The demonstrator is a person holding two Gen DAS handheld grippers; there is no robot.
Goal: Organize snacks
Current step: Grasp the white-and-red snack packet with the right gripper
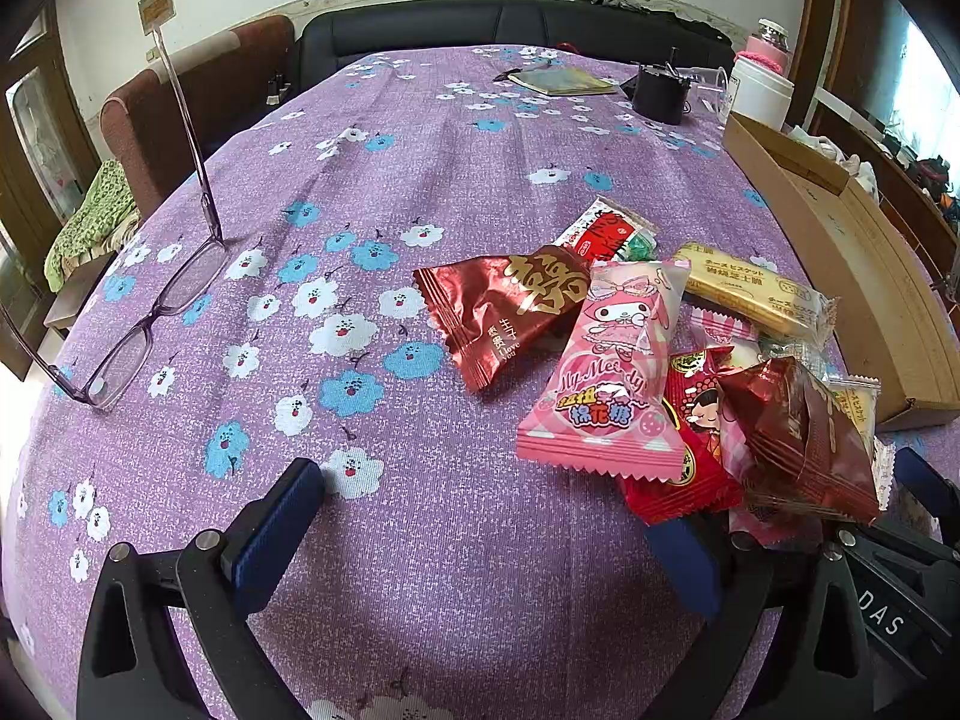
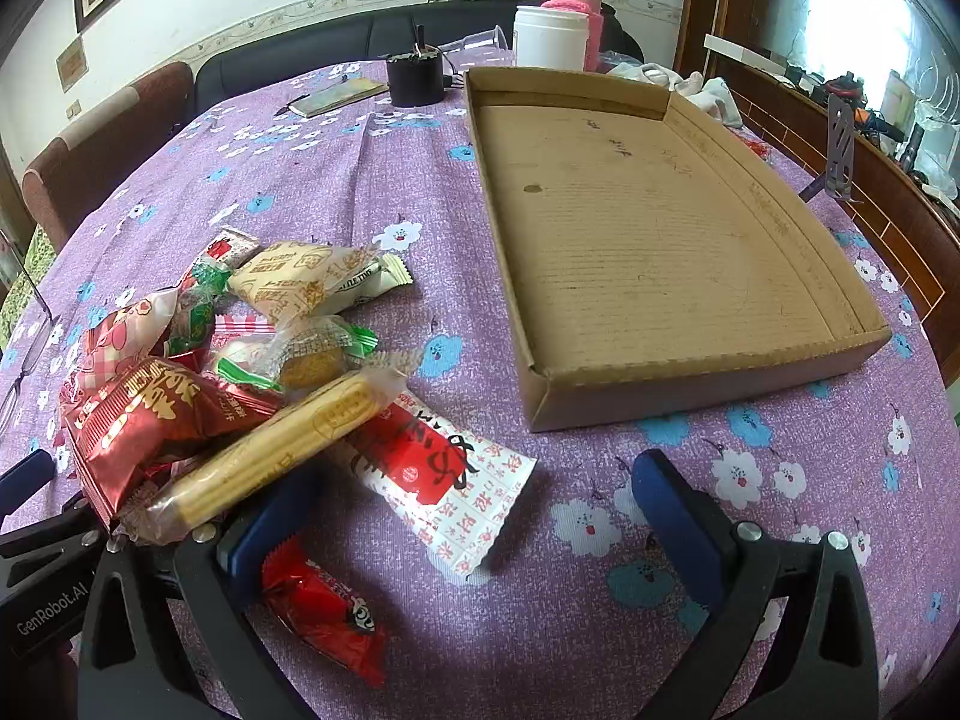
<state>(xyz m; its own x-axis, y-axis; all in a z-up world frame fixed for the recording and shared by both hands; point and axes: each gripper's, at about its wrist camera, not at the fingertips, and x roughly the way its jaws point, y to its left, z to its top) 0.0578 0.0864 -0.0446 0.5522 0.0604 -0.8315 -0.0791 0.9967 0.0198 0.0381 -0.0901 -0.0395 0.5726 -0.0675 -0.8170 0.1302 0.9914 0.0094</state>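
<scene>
Purple flowered cloth covers the counter [image 2: 372, 180], where the snack pile [image 2: 240, 360] lies heaped just left of the bare cardboard tray [image 2: 708, 384], and both the left gripper [image 1: 486, 528] and right gripper [image 2: 474, 516] hover spread wide, holding nothing.

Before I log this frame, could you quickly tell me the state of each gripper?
Left gripper: open, holding nothing, beside the snack pile.
Right gripper: open, holding nothing; a red-and-white packet lies between its fingers.
</scene>
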